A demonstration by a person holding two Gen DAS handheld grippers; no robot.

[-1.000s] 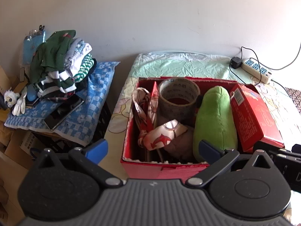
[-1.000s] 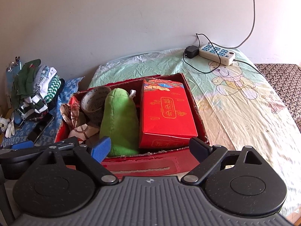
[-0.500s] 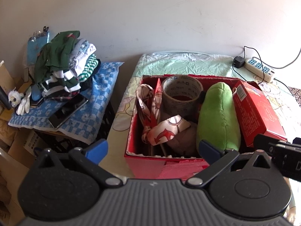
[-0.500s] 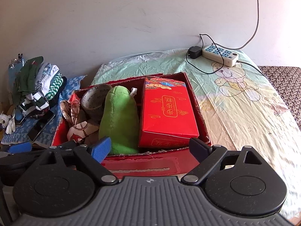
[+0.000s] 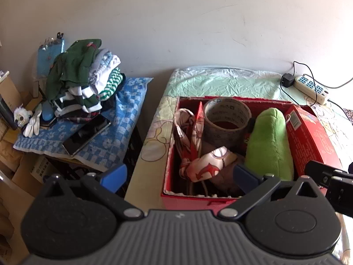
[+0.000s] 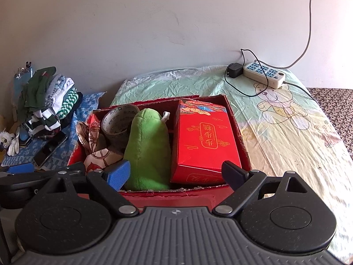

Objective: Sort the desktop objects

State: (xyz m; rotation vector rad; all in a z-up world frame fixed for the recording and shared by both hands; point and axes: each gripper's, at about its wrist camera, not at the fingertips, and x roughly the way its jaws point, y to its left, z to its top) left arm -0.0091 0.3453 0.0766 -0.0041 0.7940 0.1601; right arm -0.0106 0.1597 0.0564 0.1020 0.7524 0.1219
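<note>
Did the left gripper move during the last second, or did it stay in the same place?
Yes. In its own view the red box and the power strip both drifted right and lower, so the left gripper swung left and tipped up slightly.

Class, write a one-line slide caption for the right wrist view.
Open right gripper facing a red box packed with green plush, tape roll and carton.

Tape roll [image 5: 227, 119] left of plush [image 5: 269, 145], in box [image 5: 187, 201]

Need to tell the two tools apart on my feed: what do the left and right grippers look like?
Both look alike. The left gripper and the right gripper each have a grey ribbed body, two round black speckled housings, black linkage arms with silver pivot pins, and black fingers with blue pads. No cables, hands or sleeves are visible.
</note>
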